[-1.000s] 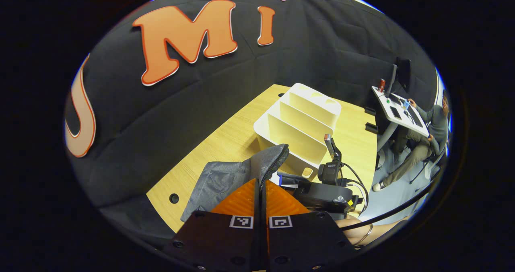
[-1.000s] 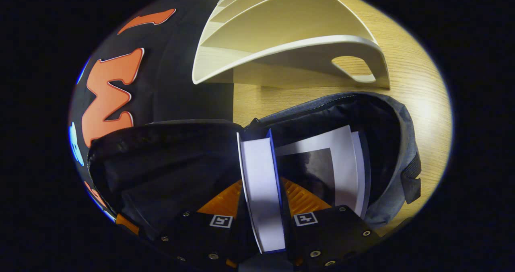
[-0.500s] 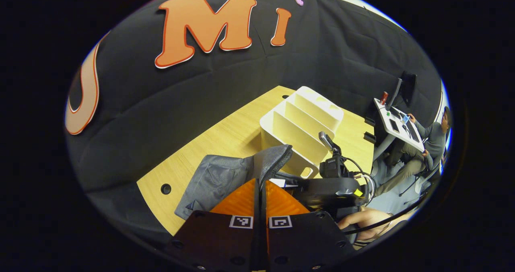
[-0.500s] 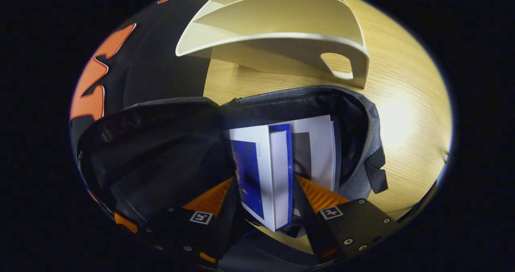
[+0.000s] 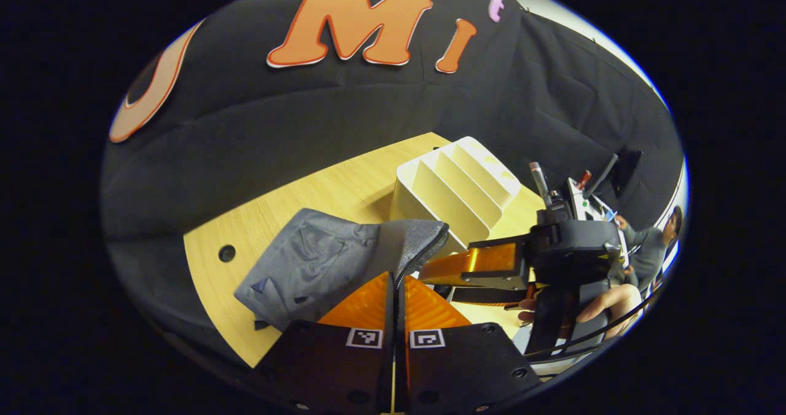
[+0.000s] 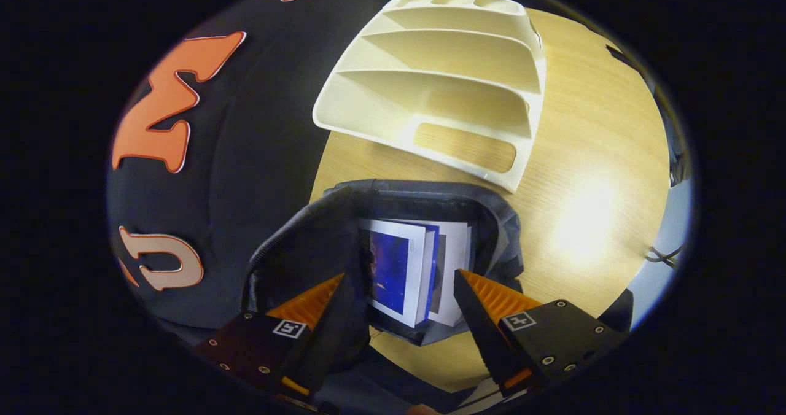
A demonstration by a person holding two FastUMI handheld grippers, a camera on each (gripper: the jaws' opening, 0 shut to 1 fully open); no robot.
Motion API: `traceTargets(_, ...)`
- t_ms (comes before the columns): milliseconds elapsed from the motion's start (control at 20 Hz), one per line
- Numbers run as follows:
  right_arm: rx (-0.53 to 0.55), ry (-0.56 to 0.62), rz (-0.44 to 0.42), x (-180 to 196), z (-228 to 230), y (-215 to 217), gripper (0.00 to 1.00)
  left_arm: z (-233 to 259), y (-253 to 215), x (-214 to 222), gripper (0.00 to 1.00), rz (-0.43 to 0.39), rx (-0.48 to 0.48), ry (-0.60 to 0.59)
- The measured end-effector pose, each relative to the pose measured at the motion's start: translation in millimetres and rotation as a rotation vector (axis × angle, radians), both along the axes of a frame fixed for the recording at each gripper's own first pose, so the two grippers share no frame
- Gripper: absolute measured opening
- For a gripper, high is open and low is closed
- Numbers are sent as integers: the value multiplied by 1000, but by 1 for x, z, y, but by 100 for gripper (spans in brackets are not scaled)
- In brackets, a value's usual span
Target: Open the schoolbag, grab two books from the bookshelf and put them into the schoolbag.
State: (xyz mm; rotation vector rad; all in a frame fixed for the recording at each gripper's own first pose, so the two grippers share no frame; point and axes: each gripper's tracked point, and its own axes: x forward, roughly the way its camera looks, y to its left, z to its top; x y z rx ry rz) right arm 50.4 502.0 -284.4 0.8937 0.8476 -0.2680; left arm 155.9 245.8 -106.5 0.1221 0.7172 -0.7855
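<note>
Schoolbag (image 6: 491, 243) lies open on the table (image 6: 589, 157), its mouth at about 6 o'clock from the bookshelf (image 6: 442, 77), whose slots look empty. Two books sit inside the opening: a blue-covered book (image 6: 393, 267) and, touching it on the 3 o'clock side, a white book (image 6: 457, 255).

Right gripper (image 6: 399, 295) hangs over the mouth with its jaws spread and released, nothing between them, one finger on each side of the books. Left gripper (image 5: 398, 286) has its jaws clenched on the bag's zipper edge (image 5: 424, 249), holding that flap up.

By the look of it, the grey fabric is soft and will slump once let go, so the stiffer zipper rim is the sensible place to hold. The books seem rigid and fairly light, with smooth covers that could slip; a grip across the spine end would suit if they need seating deeper.

In the left gripper view the bag lies near the table's front edge at 7 o'clock. Bare table opens toward 3 o'clock of the bag, while the bookshelf's front wall stands just beside the mouth at 12 o'clock, so room for moving is best upward or rightward.
</note>
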Motion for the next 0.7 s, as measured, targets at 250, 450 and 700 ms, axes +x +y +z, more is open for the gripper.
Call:
traceTargets(250, -93, 27, 98, -23, 15, -28, 99, -19, -1, -21, 40, 31, 14, 26)
traceTargets(450, -198, 31, 210, -27, 29, -57, 99, -33, -6, -33, 99, 113, 16, 33)
traceTargets(700, -397, -27, 398, -16, 62, -108, 99, -20, -24, -46, 99, 291, -26, 5)
